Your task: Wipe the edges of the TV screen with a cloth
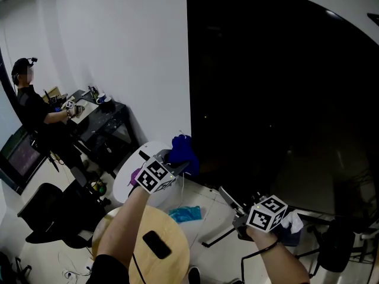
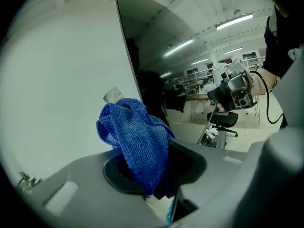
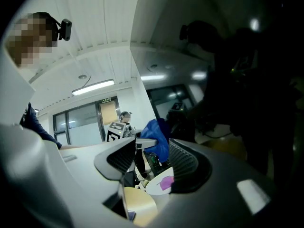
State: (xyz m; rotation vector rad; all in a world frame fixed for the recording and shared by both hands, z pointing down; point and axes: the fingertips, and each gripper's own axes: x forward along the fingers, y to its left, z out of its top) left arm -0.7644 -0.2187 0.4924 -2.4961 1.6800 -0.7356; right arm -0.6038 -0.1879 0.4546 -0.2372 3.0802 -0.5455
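Dim, fisheye-warped views; ceiling tubes glare, edges vignetted.

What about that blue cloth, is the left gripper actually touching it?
Touching. The left gripper view shows the blue cloth pinched between the fingers of the left gripper, with the rest of it bunched up above them.

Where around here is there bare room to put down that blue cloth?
The round wooden table is bare beside the black phone. The white round table has open top around a purple scrap. The dark desk by the seated person is cluttered.
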